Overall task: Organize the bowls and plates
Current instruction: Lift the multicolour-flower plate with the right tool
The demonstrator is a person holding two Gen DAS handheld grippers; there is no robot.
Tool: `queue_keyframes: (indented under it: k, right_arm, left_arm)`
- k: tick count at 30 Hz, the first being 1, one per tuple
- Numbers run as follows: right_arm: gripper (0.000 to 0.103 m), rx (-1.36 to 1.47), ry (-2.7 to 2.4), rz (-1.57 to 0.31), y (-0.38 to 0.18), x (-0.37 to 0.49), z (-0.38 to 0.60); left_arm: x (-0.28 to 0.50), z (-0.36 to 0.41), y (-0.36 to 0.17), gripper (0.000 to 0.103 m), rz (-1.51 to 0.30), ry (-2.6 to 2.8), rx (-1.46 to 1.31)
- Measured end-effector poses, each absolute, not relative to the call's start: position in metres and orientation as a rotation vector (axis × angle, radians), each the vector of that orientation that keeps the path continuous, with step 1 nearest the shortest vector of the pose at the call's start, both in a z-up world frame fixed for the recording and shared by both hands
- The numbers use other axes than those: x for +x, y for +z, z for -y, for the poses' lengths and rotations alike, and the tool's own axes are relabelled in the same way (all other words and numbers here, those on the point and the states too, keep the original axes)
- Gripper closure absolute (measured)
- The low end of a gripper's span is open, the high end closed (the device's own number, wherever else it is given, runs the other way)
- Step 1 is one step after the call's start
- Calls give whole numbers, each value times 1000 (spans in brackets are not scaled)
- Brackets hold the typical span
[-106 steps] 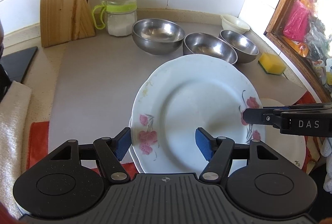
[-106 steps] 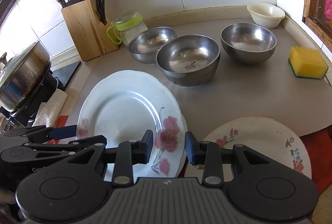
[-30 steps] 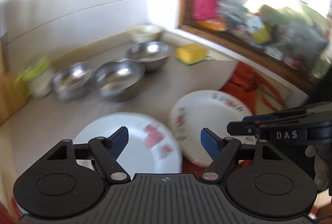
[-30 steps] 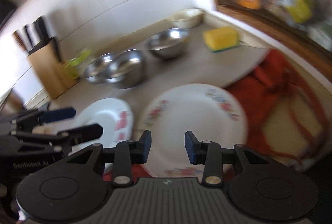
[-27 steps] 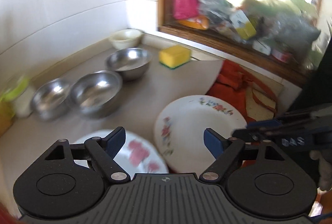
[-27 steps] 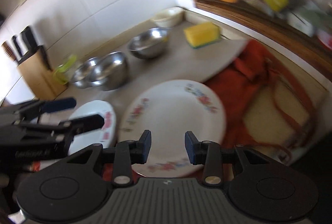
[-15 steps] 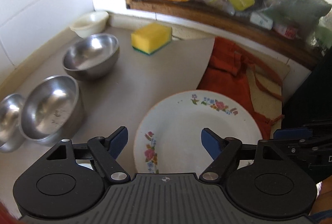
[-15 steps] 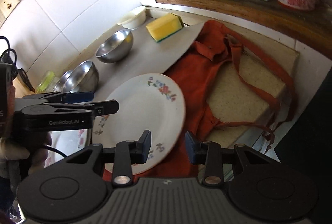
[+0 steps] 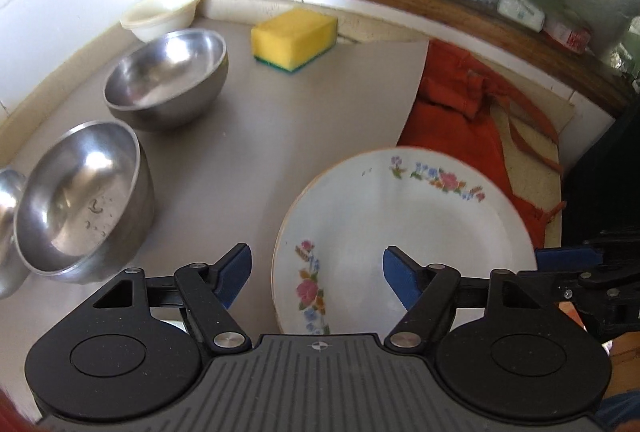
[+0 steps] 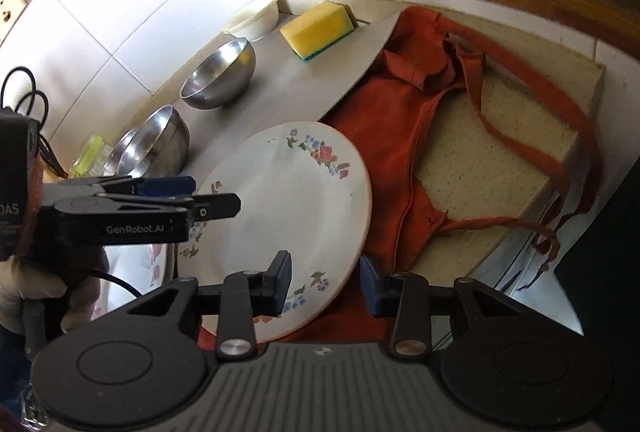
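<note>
— So, where's the white floral ceramic plate (image 9: 404, 228)?

— Flat on the tabletop (image 9: 248, 151), half over the orange cloth (image 10: 384, 135). I'm closing my left gripper (image 9: 316, 268) around its rim, not touching; my right gripper (image 10: 324, 282) stands apart, empty.

— Handling?

— Stiff, glossy, breakable; I'd grab the rim. Only my right view shows the second plate (image 10: 154, 262).

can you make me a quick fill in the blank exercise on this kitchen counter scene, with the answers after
1. The yellow sponge lies on the grey ____.
2. The floral plate rests partly on an ____ cloth.
3. The cream bowl sits in the corner behind a ____ bowl.
4. The rim of the floral plate lies between the right gripper fingers, which stand ____ of it.

Missing words: mat; orange; steel; clear
</note>
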State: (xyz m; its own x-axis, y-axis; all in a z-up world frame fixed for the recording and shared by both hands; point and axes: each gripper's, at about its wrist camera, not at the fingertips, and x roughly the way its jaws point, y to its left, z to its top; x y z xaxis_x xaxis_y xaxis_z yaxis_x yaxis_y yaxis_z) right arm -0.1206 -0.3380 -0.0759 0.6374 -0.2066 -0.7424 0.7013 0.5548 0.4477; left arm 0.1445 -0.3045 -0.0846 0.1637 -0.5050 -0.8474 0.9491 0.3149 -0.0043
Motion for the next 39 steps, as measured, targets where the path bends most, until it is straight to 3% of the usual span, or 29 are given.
queue_keyframes:
  k: [19,27,31,35,39]
  right_arm:
    - [72,812,-685,-650,-72,-129,345]
    - [70,794,-651,-648,-75,-132,350]
    - [71,743,-651,-675,-73,-126,346]
    - [72,750,-635,-669,-71,-129,348]
    - [72,744,-625,-660,-68,-130,351]
  left_arm:
    - [129,303,-88,30,-907,-1221,663]
    - [120,302,-98,13,-876,-1225,677]
    - [114,303,-97,18,-866,-1199,651]
    - [117,302,-93,30,-882,-1144,614]
    - [117,300,-88,33,-882,-1120,586]
